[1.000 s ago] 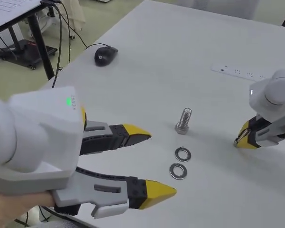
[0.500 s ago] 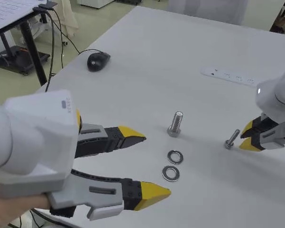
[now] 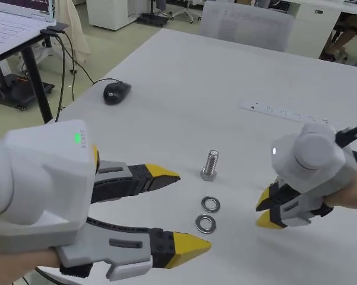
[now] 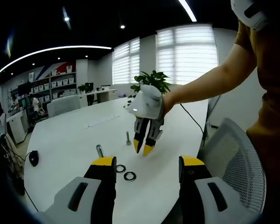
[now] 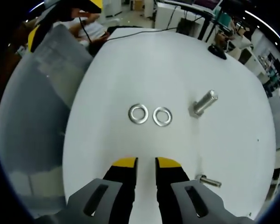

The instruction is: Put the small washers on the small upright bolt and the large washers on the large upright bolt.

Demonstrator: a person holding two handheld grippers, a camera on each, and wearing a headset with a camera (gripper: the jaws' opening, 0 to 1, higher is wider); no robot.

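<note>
Standing upright on the counter [image 3: 166, 89] as posts, large bolt [image 3: 209, 164] and small bolt [image 4: 128, 138]; two washers [image 3: 210, 205] flat beside the large bolt, within reach of left tool [image 3: 193, 209], spread, empty; right tool [image 3: 265, 212] narrowly parted, empty.

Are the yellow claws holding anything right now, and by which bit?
Nothing is held. The left gripper gapes open; the right gripper shows a narrow empty gap, the small bolt standing free beside it.
</note>
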